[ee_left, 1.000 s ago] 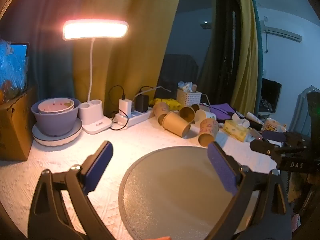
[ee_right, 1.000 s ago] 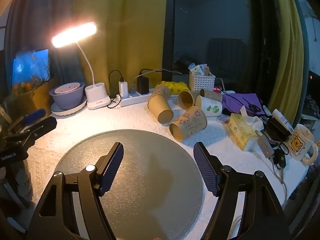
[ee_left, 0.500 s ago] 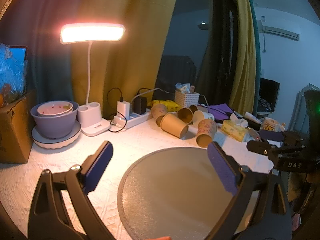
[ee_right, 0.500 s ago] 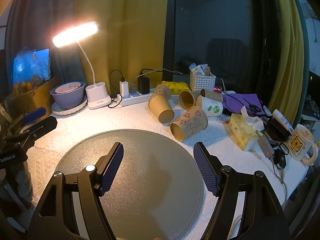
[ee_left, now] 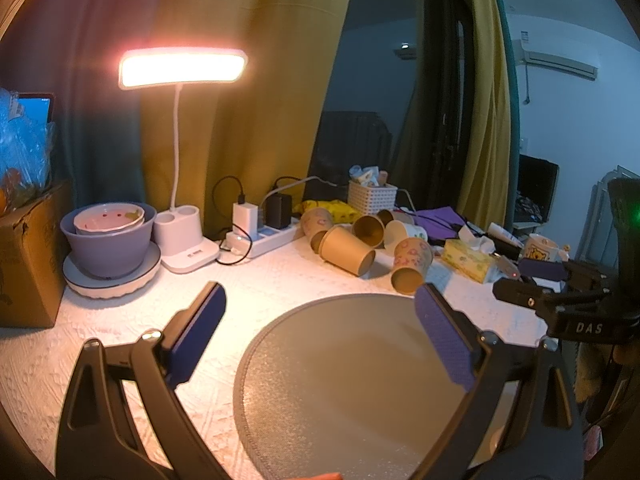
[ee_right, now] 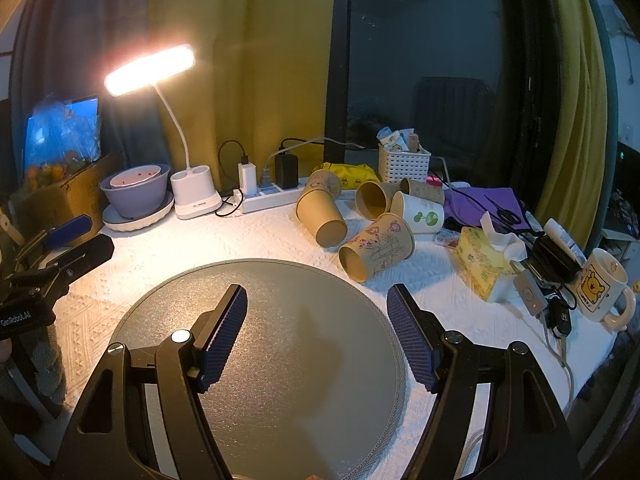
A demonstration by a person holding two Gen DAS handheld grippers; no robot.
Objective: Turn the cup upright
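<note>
Nearest, the right gripper (ee_right: 316, 332) hangs over the round grey mat (ee_right: 280, 360), its jaws spread wide with nothing between them; the left gripper (ee_left: 320, 336) hovers over the same mat's left part, likewise spread and empty. Just beyond the mat's far edge lies the flower-printed paper cup (ee_right: 376, 246) on its side, mouth turned toward the mat. Behind it, farther from the mat, sit a plain brown cup (ee_right: 322, 214) and other tipped cups (ee_right: 418, 212), then the power strip (ee_right: 272, 196) and desk lamp (ee_right: 192, 196). The printed cup is probably very light and thin-walled, easy to crush or roll; a gentle pinch across the body near the stiffer rim looks safest.
</note>
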